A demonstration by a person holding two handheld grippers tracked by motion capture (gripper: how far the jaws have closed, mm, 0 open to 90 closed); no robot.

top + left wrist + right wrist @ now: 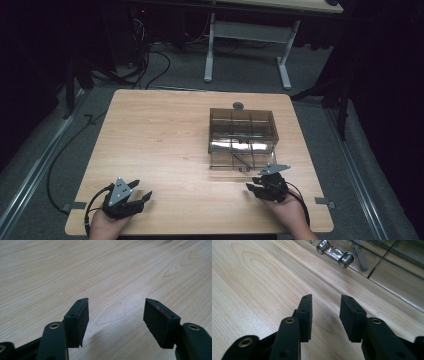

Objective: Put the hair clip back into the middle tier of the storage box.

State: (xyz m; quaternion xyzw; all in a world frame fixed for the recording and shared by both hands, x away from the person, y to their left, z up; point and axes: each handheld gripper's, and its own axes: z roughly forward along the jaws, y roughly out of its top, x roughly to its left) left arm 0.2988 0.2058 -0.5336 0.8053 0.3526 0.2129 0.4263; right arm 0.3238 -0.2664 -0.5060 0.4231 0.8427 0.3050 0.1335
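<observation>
High view: clear box (242, 137) right of centre on wooden table (160, 145). Right gripper (256, 186) just before its near edge, jaws parted, nothing between. Left gripper (142, 195) well apart, spread, empty.

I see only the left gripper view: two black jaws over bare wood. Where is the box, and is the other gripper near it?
Observer: In the high view a smoked clear box with compartments stands right of the table's middle, and the right gripper sits just before its near edge.
Operator: Does that gripper hold something?
Observer: No. The right gripper view shows its jaws apart with nothing between them, only wood below.
Operator: Is there a handle or a latch on the box?
Observer: The right gripper view shows a shiny metal latch on the box's near side, ahead of the jaws and not touched.
</observation>
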